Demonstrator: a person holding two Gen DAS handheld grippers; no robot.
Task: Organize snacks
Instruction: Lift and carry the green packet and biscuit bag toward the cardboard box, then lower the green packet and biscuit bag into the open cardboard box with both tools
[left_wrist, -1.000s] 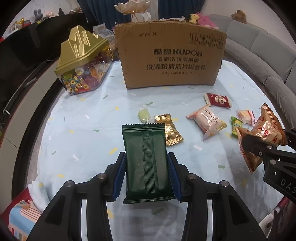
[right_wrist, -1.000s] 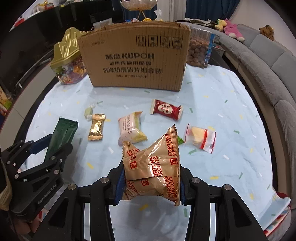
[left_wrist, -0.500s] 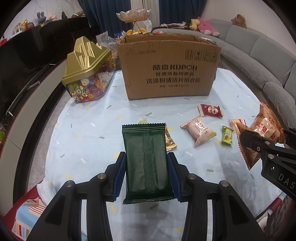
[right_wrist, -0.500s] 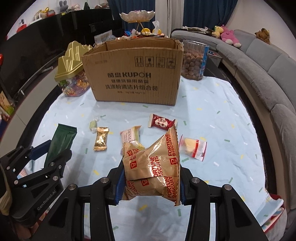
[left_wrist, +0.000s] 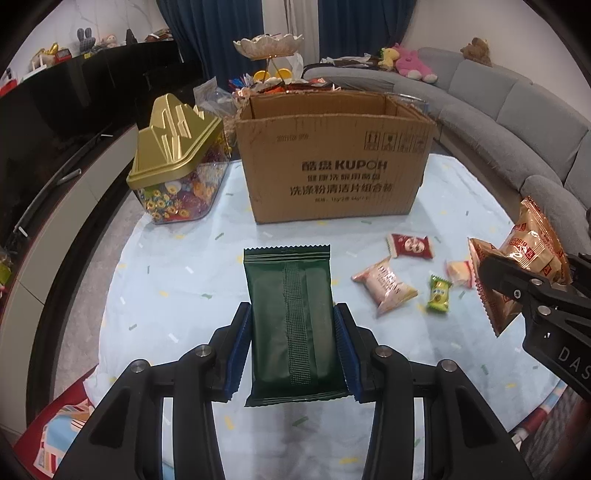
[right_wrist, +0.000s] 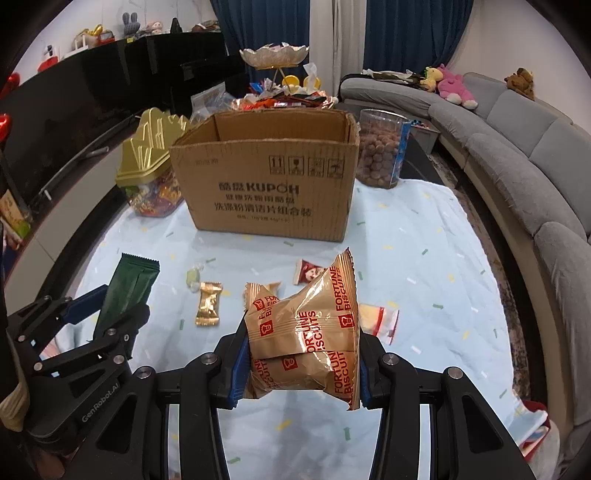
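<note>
- While both grippers hang above the near edge of the desk (left_wrist: 155, 258), the left gripper (left_wrist: 293, 347) has its jaws clamped on the long sides of a dark green packet (left_wrist: 290, 317), held lengthwise off the cloth.
- At the near right, the right gripper (right_wrist: 301, 363) has its jaws pressed on a crumpled gold Fortune Biscuits bag (right_wrist: 306, 332), also lifted clear of the desk.
- Loose snacks lie mid-desk: a gold-wrapped candy (right_wrist: 208, 304) and a pale green candy (right_wrist: 192, 277) to the left, a pink pillow pack (left_wrist: 386, 290), a small green candy (left_wrist: 439, 293), a red-and-white packet (left_wrist: 409, 246) and a clear red-edged wrapper (right_wrist: 380, 321) to the right.
- Farther back, an open cardboard box (left_wrist: 332, 166) stands upright at centre.
- Just left of the box sits a clear candy container with a gold lid (left_wrist: 177, 162); at its far right stands a clear jar of brown balls (right_wrist: 380, 153).
- Beyond the desk, a grey sofa (right_wrist: 535, 147) curves along the right.
</note>
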